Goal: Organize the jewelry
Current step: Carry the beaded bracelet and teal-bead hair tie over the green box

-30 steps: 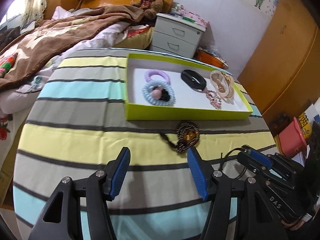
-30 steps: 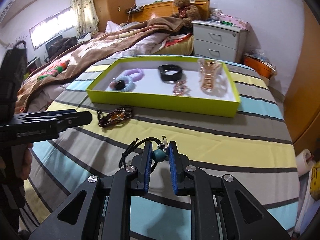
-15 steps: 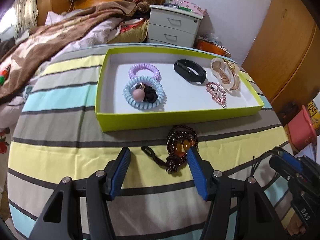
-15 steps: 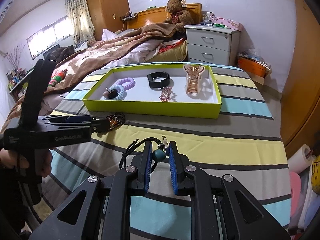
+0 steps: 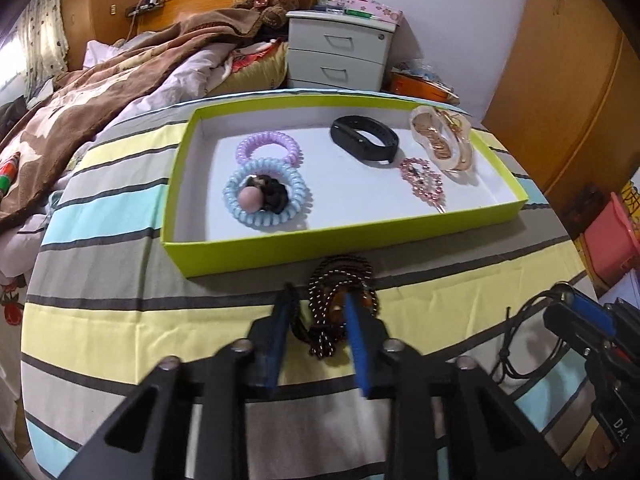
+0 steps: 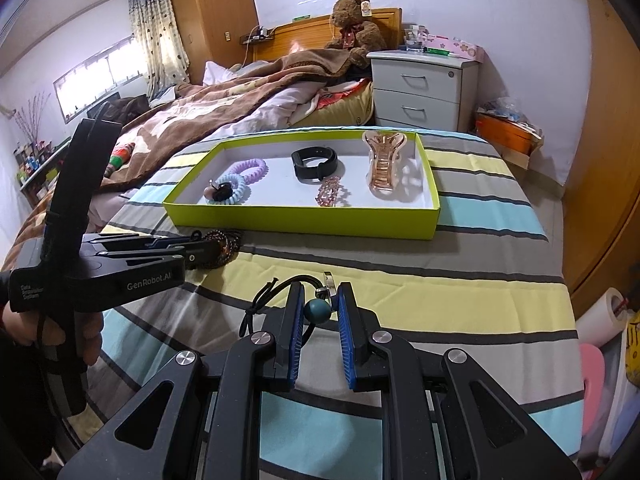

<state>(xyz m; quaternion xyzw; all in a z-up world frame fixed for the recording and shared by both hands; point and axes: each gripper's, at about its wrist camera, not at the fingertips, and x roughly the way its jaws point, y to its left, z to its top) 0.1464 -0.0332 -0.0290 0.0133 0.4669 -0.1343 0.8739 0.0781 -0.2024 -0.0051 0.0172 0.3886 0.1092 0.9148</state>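
Note:
A lime-green tray [image 5: 280,256] [image 6: 304,224] lies on the striped cloth and holds purple and blue coil hair ties, a black band [image 5: 364,140], a pink beaded piece and a gold hair claw [image 5: 444,142]. A dark beaded bracelet [image 5: 340,280] [image 6: 224,242] lies just in front of the tray. My left gripper [image 5: 318,306] [image 6: 188,246] has its jaws half closed around the bracelet's near part. My right gripper [image 6: 318,300] is shut on a black cord necklace with a teal bead [image 6: 317,310]; it also shows in the left wrist view [image 5: 560,304].
A bed with a brown blanket [image 5: 120,80] lies to the left. A grey nightstand [image 5: 340,56] stands behind the table, wooden wardrobes [image 5: 560,80] to the right. A pink bin [image 5: 612,240] sits on the floor past the table's right edge.
My left gripper has moved forward to the beaded bracelet and its jaws have narrowed around it. My right gripper keeps holding the cord necklace in place.

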